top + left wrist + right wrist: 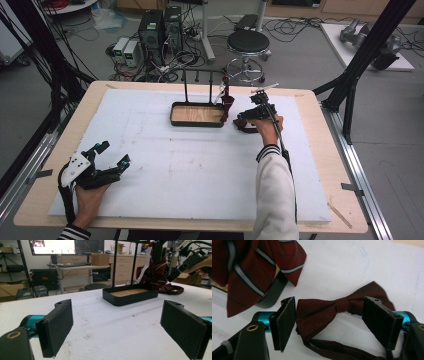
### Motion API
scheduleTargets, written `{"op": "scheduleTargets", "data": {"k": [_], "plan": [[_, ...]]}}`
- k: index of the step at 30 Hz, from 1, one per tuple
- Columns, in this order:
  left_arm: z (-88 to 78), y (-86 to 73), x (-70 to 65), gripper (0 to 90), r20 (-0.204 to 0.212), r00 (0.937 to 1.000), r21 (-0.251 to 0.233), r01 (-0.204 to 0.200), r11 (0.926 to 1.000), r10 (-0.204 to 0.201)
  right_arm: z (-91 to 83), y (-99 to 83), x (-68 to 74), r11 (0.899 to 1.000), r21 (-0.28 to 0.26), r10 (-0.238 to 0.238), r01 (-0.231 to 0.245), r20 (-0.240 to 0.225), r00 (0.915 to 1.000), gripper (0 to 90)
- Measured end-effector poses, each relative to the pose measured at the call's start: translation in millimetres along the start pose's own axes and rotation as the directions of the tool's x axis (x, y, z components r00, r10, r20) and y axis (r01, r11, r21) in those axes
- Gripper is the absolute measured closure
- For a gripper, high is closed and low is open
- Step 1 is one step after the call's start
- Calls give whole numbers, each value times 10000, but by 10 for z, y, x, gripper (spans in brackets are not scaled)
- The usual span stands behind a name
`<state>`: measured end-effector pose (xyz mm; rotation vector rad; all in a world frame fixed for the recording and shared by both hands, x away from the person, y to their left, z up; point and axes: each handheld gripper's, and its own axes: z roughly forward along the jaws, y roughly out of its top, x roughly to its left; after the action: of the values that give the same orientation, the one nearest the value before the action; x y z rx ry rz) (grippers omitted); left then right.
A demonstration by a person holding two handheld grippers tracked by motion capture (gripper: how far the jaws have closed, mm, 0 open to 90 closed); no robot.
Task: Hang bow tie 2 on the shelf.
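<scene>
Squarely between the parted jaws, bow tie [334, 308].

Bow tie's strap [342, 350] cut off below

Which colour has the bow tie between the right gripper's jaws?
Dark red; the bow tie shows best in the right gripper view.

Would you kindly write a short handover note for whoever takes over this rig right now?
Right gripper: open, jaws either side of the dark red bow tie, pads not yet pressing on it.
Left gripper: open, empty, low over the white mat at the near left.
Bow tie lies flat on the mat, right of the black tray; a striped tie hangs from the tray's stand.
Done: approach. Left: close, lift, probably hang or place it.
</scene>
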<state>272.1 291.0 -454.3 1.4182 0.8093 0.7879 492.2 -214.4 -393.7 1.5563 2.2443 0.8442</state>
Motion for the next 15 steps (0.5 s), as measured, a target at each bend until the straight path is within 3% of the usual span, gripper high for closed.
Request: {"op": "scheduleTargets", "data": {"k": [10, 15], "plan": [[0, 0, 3, 114, 11, 10000, 1, 8, 10000, -8, 95, -25, 4, 9987, 238, 450, -449, -45, 9990, 293], [-1, 0, 3, 114, 15, 10000, -2, 11, 10000, -11, 152, -46, -5, 9940, 396, 1023, -1015, -178, 9946, 330]]}}
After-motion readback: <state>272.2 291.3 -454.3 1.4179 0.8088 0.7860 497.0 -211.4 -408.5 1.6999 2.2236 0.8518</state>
